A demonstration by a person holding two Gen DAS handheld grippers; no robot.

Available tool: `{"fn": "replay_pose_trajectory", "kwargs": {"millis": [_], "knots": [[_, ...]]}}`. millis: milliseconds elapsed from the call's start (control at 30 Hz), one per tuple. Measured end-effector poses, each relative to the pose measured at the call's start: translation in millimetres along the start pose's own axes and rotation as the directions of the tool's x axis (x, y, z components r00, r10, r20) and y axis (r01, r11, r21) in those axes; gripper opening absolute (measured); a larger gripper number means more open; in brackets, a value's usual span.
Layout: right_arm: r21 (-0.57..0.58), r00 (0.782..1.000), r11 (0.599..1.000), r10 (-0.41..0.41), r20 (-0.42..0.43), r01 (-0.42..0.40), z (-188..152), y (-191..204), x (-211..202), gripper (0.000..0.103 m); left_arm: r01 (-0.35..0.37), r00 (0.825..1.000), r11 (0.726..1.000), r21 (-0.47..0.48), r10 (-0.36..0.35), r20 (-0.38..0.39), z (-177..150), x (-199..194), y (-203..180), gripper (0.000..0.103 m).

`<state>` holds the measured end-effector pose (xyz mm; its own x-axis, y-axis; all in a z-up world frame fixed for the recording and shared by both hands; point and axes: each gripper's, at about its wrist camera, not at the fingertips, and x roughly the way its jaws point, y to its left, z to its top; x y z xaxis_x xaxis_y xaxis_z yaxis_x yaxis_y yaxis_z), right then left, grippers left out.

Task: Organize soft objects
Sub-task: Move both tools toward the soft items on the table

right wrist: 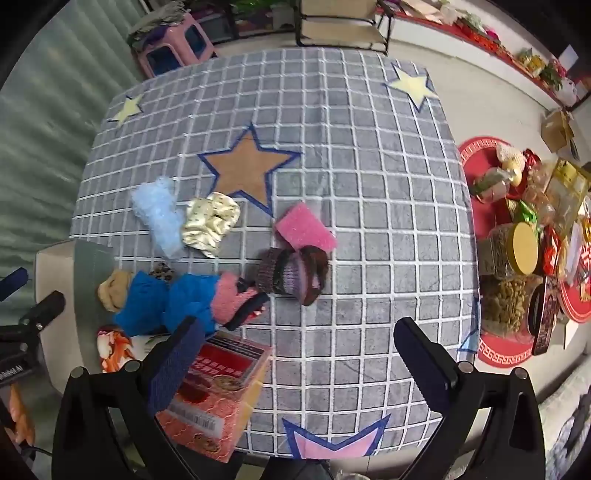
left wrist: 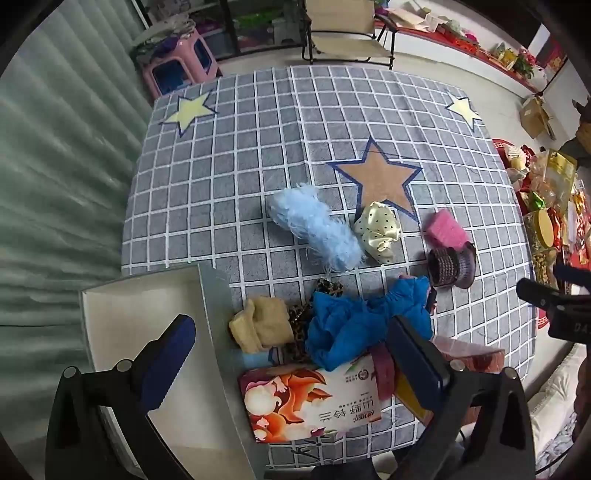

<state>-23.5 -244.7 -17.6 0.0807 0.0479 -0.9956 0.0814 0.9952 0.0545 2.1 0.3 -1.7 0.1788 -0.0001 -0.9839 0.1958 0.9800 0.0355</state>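
Observation:
Soft things lie on a grey checked tablecloth (left wrist: 258, 147): a fluffy light-blue piece (left wrist: 317, 229), a cream dotted satin scrunchie (left wrist: 376, 229), a pink sponge (left wrist: 445, 229), a dark knitted band (left wrist: 448, 267), a bright blue cloth (left wrist: 365, 321), a tan cloth (left wrist: 260, 325) and a leopard scrunchie (left wrist: 328, 288). My left gripper (left wrist: 291, 350) is open and empty, hovering above the blue cloth and a tissue pack (left wrist: 314, 402). My right gripper (right wrist: 299, 354) is open and empty above the table, with the knitted band (right wrist: 291, 275) and pink sponge (right wrist: 304, 225) ahead.
An open white box (left wrist: 122, 325) stands at the table's left near edge. A red carton (right wrist: 218, 391) lies under the right gripper's left finger. A folding chair (left wrist: 347, 33) and pink stool (left wrist: 177, 62) stand beyond the table. Snack jars crowd the floor (right wrist: 524, 251) to the right.

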Motion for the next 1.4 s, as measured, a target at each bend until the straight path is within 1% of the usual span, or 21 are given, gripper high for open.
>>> {"fn": "replay_pose_trajectory", "kwargs": {"millis": [100,233,333,367,433,467,500,600,633,667,733,1000,1133,1400], "knots": [[0.034,0.999,0.999,-0.01,-0.04,0.012,2,-11,13,0.103,-0.001,0.999,1.0,-0.005,0.001,-0.034,8,11,2,0.103],[0.071,0.997,0.997,0.0,-0.075,0.005,4,-21,26,0.103,-0.007,0.997,1.0,-0.004,0.007,-0.071,14,18,2,0.103],[0.084,0.995,0.996,0.002,-0.104,0.007,5,-25,34,0.103,-0.016,0.996,1.0,0.0,0.016,-0.085,13,13,2,0.103],[0.086,0.994,0.996,0.006,-0.108,0.003,5,-26,35,0.103,-0.018,0.997,1.0,0.003,0.018,-0.08,23,16,-3,0.103],[0.085,0.993,0.996,0.01,-0.117,0.0,7,-26,39,0.103,-0.018,0.996,1.0,0.003,0.019,-0.092,27,17,-5,0.103],[0.083,0.993,0.997,0.01,-0.12,0.0,8,-26,40,0.103,-0.017,0.995,1.0,0.002,0.017,-0.095,29,18,-6,0.103],[0.08,0.992,0.997,0.01,-0.124,0.0,9,-25,41,0.103,-0.029,0.993,1.0,0.005,0.029,-0.113,30,19,-7,0.103],[0.072,0.992,0.997,0.011,-0.128,-0.002,14,-24,42,0.103,-0.033,0.992,0.999,0.003,0.033,-0.125,34,22,-7,0.103],[0.066,0.992,0.998,0.009,-0.128,-0.001,16,-23,42,0.103,-0.055,0.989,0.998,0.005,0.055,-0.14,33,22,-9,0.103],[0.061,0.992,0.998,0.008,-0.127,-0.001,17,-22,43,0.103,-0.058,0.988,0.998,0.004,0.057,-0.142,34,23,-9,0.103],[0.05,0.992,0.999,0.004,-0.126,0.002,20,-21,44,0.103,-0.049,0.989,0.999,-0.002,0.048,-0.138,35,25,-9,0.103],[0.026,0.991,1.0,-0.004,-0.137,0.008,30,-20,50,0.103,-0.057,0.986,0.998,-0.02,0.053,-0.156,42,36,-7,0.103],[0.027,0.989,1.0,-0.004,-0.145,0.008,33,-22,55,0.103,-0.043,0.985,0.999,-0.023,0.038,-0.17,45,41,-8,0.103],[0.031,0.987,0.999,-0.008,-0.158,0.013,37,-24,62,0.103,-0.042,0.984,0.999,-0.034,0.035,-0.177,50,46,-9,0.103]]}}
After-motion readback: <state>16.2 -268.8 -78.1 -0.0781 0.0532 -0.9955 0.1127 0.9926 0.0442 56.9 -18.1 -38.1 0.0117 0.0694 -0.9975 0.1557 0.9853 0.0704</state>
